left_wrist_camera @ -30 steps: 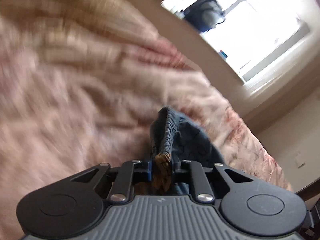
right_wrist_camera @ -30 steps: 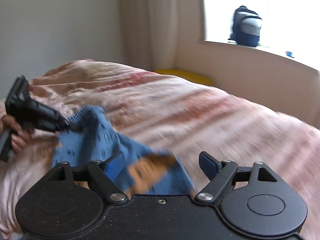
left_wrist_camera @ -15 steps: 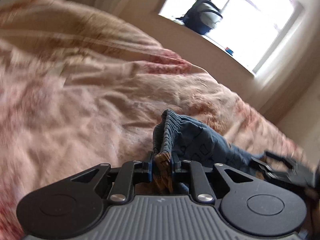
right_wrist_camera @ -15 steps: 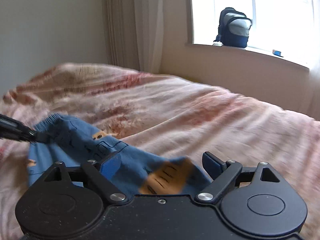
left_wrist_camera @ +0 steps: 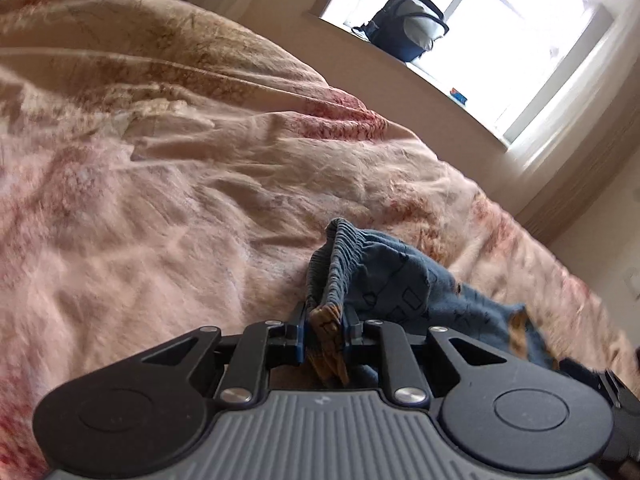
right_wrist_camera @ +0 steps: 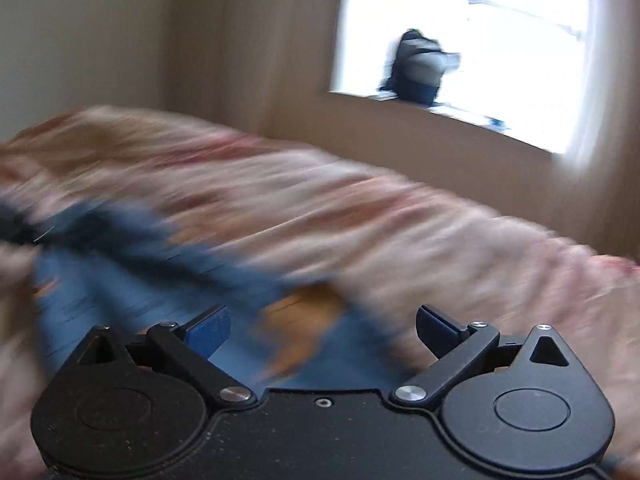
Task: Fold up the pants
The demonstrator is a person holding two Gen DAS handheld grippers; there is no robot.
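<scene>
Left wrist view: you are holding the left gripper [left_wrist_camera: 325,330] clamped on a bunched edge of the pants [left_wrist_camera: 384,280], right at the ribbed elastic waistband [left_wrist_camera: 338,258]. An orange-brown patch of the fabric is sticking out between the closed fingers. From the grip the garment is trailing to the right and lying crumpled on the pink patterned bedspread [left_wrist_camera: 160,208], with a dark printed outline pattern showing on the blue cloth and an orange-brown patch near the far end. Part of the other tool is peeking in at the lower right edge. A backpack [left_wrist_camera: 406,26] is sitting on the windowsill, well apart from the work.

Judgement on progress: you are early in the task. No clean fold line is showing; the pants are rumpled rather than laid flat, so spreading, aligning the legs and every fold are probably still to come.

Right wrist view: this frame is heavily motion-blurred. You are carrying the right gripper [right_wrist_camera: 323,330] with its jaws spread wide and nothing between them. The pants [right_wrist_camera: 132,280] are appearing as a blue smear low and to the left, on the bedspread [right_wrist_camera: 400,216], with an orange streak just ahead of the fingers. Whether the cloth is touching the fingers, I cannot tell. The backpack [right_wrist_camera: 418,68] is visible at the window.
</scene>
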